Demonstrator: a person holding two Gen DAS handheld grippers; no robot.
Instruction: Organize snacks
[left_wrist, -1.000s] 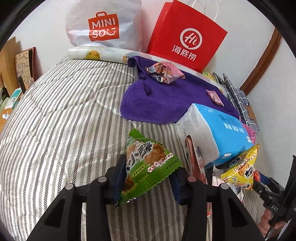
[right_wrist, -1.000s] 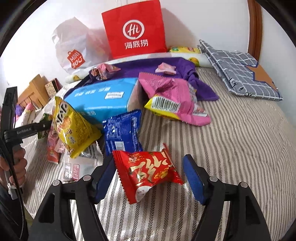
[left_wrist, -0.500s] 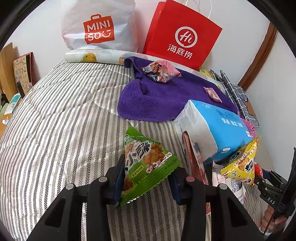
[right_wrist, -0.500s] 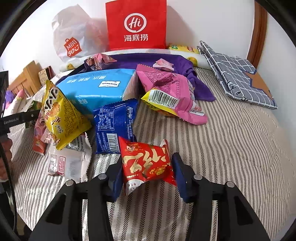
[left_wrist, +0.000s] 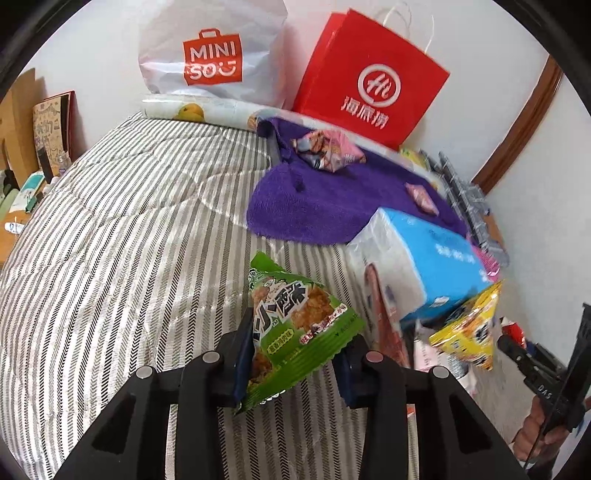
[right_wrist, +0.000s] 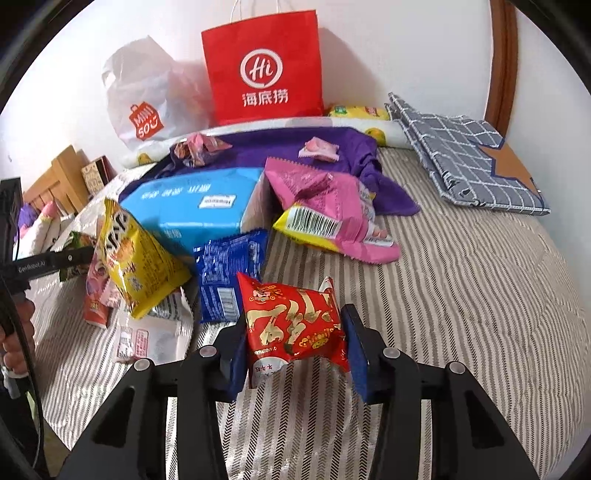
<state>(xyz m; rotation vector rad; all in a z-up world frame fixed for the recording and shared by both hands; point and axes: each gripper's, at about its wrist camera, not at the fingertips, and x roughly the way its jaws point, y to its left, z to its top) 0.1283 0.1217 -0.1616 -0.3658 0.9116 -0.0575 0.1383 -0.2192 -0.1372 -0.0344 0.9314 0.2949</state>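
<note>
My left gripper (left_wrist: 295, 347) has a green snack packet (left_wrist: 295, 325) between its blue pads, just above the striped bed cover (left_wrist: 129, 240). Its jaws are closing and both pads press the packet's edges. In the right wrist view my right gripper (right_wrist: 295, 343) is shut on a red snack packet (right_wrist: 291, 321) with gold lettering, pinched at both sides. Ahead of it lie a yellow packet (right_wrist: 136, 258), a dark blue packet (right_wrist: 231, 273) and a pink packet (right_wrist: 325, 206).
A blue tissue pack (right_wrist: 192, 206) lies behind the loose snacks, on a purple towel (left_wrist: 325, 199). A red paper bag (right_wrist: 264, 66) and a white plastic bag (left_wrist: 210, 55) lean on the wall. A folded grey checked cloth (right_wrist: 461, 158) lies at the far right.
The right gripper's jaws, wide apart around the red packet a second ago, have closed onto it. The left gripper's jaws have narrowed a little on the green packet.
</note>
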